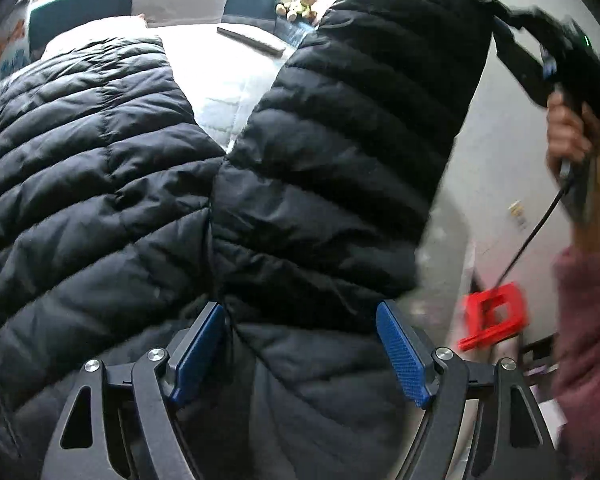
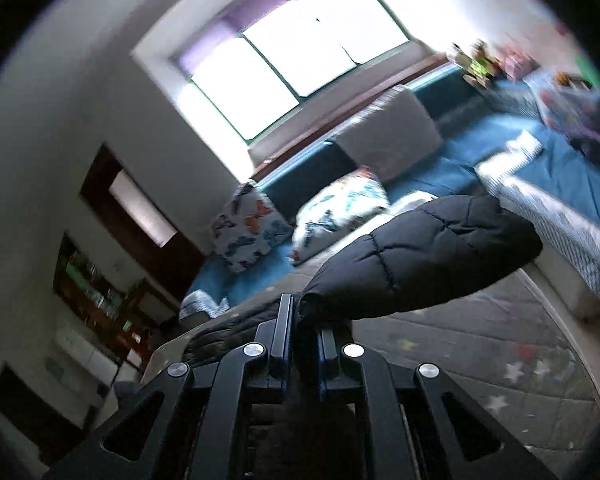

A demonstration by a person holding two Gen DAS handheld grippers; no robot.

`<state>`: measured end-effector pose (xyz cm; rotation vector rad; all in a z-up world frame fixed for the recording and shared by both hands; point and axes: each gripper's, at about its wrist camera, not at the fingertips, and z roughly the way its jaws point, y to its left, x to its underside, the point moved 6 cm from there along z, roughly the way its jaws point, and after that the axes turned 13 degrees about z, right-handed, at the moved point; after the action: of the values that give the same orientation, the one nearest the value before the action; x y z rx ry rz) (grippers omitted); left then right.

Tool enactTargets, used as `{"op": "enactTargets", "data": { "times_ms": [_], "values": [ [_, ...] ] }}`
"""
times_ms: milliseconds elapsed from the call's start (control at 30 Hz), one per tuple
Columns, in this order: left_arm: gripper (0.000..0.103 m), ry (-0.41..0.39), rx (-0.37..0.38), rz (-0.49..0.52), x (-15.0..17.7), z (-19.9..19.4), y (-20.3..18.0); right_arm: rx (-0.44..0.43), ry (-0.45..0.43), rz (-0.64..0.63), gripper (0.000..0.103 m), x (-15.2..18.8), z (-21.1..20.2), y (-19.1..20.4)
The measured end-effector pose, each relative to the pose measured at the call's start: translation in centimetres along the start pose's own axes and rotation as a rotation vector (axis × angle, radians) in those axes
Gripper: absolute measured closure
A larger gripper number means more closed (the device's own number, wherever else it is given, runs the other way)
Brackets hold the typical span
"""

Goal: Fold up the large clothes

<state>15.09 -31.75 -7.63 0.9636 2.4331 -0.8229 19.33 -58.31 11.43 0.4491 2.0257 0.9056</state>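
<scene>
Scene: a bedroom seen from two cameras, each looking along the two fingers of a hand-held tool; a black quilted puffer jacket (image 1: 112, 184) fills most of the left view.
Jacket location: its body lies spread on a bed (image 1: 228, 80) with pale covers, directly beneath the left tool; one sleeve (image 1: 364, 128) is lifted clear of it.
Left tool (image 1: 300, 344): its blue-padded fingers stand spread apart just above the jacket, near the seam where the sleeve joins the body, holding nothing.
Right tool (image 2: 302, 320): its fingers are pressed together, pinching the cuff end of the sleeve, which hangs out in front of the right camera.
Person: a hand (image 1: 572, 128) with a pink sleeve (image 1: 588, 320) holds the right tool's handle.
Step in hand: most likely raising the sleeve so it can be folded across the body.
Next move: probably carry the cuff across and lay the sleeve flat, while the left tool pins the shoulder seam.
Writing: no brand, label or readable text is visible.
</scene>
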Motion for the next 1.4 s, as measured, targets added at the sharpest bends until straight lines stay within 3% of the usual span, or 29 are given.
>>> {"op": "enactTargets", "data": {
  "times_ms": [67, 167, 400, 467, 600, 700, 900, 1067, 1233, 1333, 1400],
  "values": [
    [0.021, -0.064, 0.016, -0.029, 0.4, -3.3, 0.2, -0.035, 0.007, -0.062, 0.091, 1.1, -0.2, 3.1],
    [0.019, -0.176, -0.023, -0.052, 1.9, -9.2, 1.0, -0.067, 0.025, -0.168, 0.091, 3.1, -0.1, 7.8],
    [0.019, -0.328, -0.204, -0.163, 10.7, -20.2, 5.4, -0.146, 0.161, -0.38, 0.092, 11.7, 2.1, 17.0],
    [0.019, -0.352, -0.219, -0.21, 13.5, -22.1, 6.8, -0.15, 0.207, -0.434, 0.091, 14.5, 3.2, 18.6],
    [0.019, -0.376, -0.227, -0.312, 19.0, -24.0, 9.3, -0.109, 0.326, -0.573, 0.091, 21.6, 6.3, 20.9],
    [0.019, -0.393, -0.2, -0.383, 21.6, -23.9, 10.4, -0.035, 0.443, -0.663, 0.091, 27.8, 9.3, 20.4],
    [0.019, -0.417, -0.169, -0.404, 22.8, -23.7, 9.9, 0.047, 0.665, -0.738, 0.09, 36.3, 12.0, 17.5],
    [0.019, -0.416, -0.167, -0.413, 22.1, -23.2, 10.1, 0.044, 0.712, -0.734, 0.084, 36.9, 10.9, 17.2],
    [0.019, -0.419, -0.168, -0.432, 21.4, -23.3, 10.6, -0.079, 0.721, -0.656, 0.042, 35.4, 7.5, 17.8],
    [0.019, -0.422, -0.176, -0.442, 20.3, -23.2, 11.4, -0.134, 0.667, -0.62, 0.042, 33.2, 6.1, 18.2],
    [0.019, -0.423, -0.183, -0.453, 19.7, -23.0, 12.0, -0.117, 0.597, -0.621, 0.042, 30.7, 5.5, 17.7]
  ]
}}
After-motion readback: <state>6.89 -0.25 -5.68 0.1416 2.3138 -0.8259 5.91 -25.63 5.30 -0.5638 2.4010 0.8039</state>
